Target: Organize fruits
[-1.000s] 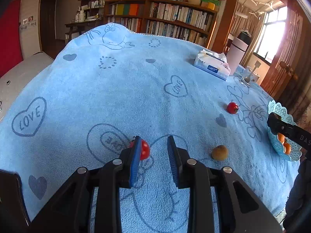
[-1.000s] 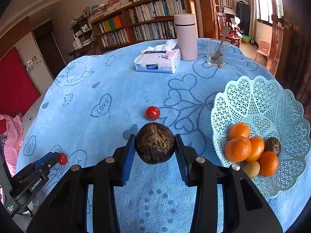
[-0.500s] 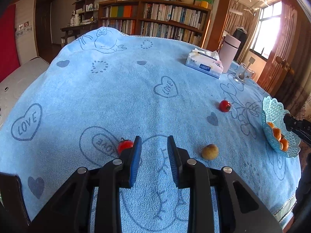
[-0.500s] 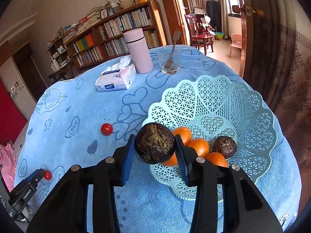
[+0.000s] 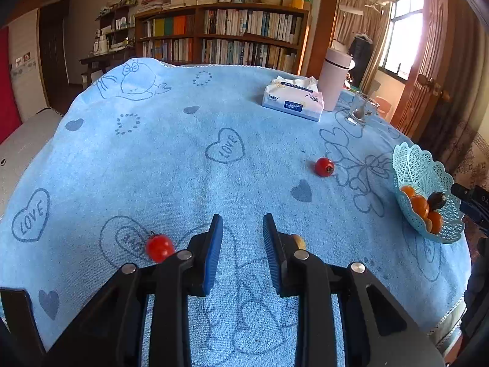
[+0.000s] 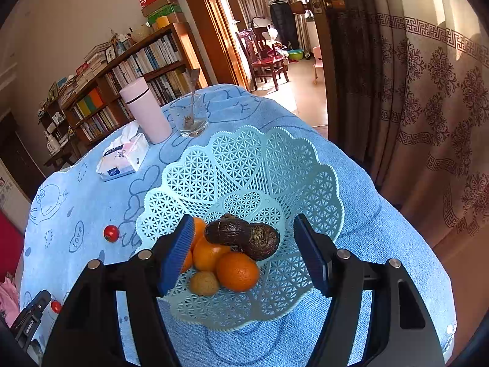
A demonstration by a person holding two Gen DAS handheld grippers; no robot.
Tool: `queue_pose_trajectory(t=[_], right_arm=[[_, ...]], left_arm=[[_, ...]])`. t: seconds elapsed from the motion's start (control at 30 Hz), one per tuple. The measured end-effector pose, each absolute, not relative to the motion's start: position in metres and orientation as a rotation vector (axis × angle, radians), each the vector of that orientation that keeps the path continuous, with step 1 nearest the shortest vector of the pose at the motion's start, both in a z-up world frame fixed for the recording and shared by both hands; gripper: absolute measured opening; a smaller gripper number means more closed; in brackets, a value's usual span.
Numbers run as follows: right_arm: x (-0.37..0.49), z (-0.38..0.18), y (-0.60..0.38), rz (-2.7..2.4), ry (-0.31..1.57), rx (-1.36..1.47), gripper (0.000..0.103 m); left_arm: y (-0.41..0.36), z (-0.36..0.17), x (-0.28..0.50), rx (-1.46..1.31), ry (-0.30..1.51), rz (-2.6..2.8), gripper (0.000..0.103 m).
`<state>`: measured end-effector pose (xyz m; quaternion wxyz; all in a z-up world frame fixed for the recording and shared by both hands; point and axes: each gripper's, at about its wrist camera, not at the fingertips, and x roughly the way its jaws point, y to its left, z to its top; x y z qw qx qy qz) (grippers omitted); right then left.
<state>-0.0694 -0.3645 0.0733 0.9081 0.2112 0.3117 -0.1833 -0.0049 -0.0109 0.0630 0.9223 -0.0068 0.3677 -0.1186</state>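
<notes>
My right gripper point(image 6: 244, 223) hangs over the pale green lattice basket point(image 6: 244, 140) with its jaws opening and nothing gripped. Just below the fingers a dark wrinkled fruit point(image 6: 263, 241) rests against a second dark one point(image 6: 226, 232), on top of oranges point(image 6: 237, 270) and a small brown fruit point(image 6: 204, 283). My left gripper point(image 5: 241, 235) is shut with nothing between its blue pads, low over the blue cloth. A red tomato point(image 5: 159, 247) lies just left of it. A small brown fruit point(image 5: 298, 241) peeks out behind its right finger. Another tomato point(image 5: 324, 166) lies farther off, toward the basket point(image 5: 412, 165).
A tissue box point(image 5: 293, 102), a pink flask point(image 5: 334, 82) and a glass with a spoon point(image 5: 359, 113) stand at the table's far side. The basket sits close to the table's right edge, beside a patterned curtain point(image 6: 428, 107). A bookcase point(image 5: 226, 39) fills the back wall.
My right gripper carried the dark fruit over the basket and opened; the fruit now lies in the basket. My left gripper shifted right, away from the near tomato, toward the brown fruit.
</notes>
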Motion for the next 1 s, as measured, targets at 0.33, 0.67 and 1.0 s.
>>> queue_pose_trajectory(t=[0.33,0.67,1.0], right_arm=[[-0.091,0.072,-0.38,-0.424,0.599,0.423,0.069],[-0.118,0.068,-0.403,-0.451,0.578,0.44,0.07],[-0.136,0.064,-0.429,-0.488,0.569,0.483,0.07]], left_arm=[[-0.071,0.076,-0.001,0.071,0.735,-0.337,0.028],[-0.161,0.085,0.0,0.162,0.715,-0.491,0.028],[-0.241,0.087,0.001,0.229,0.715,-0.626,0.028]])
